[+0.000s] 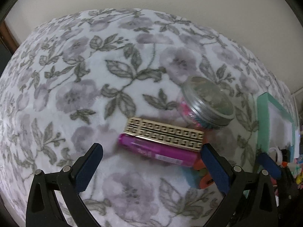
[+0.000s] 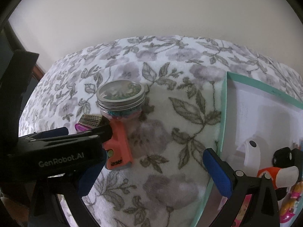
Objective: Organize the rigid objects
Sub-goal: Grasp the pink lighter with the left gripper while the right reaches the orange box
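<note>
On the flowered blanket [image 1: 75, 94] a gold-and-black patterned box [image 1: 164, 134] lies against a magenta box [image 1: 157, 152]. Just behind them stands a glass jar [image 1: 208, 104] with a metal lid, filled with coloured bits. My left gripper [image 1: 151, 155] is open, its fingers on either side of the magenta box's near edge. Its right finger covers part of an orange-and-teal tool [image 1: 201, 176]. In the right wrist view the tool [image 2: 119, 145] lies in front of the jar [image 2: 121, 96]. My right gripper [image 2: 151, 172] is open over bare blanket, holding nothing.
A teal-rimmed open box [image 2: 225, 113] with a white inside sits at the right, holding a white piece [image 2: 250, 151], a black item [image 2: 282, 155] and an orange-and-white toy [image 2: 278, 174]. The left gripper's black housing [image 2: 56, 158] fills the left of the right wrist view. A pale wall rises behind.
</note>
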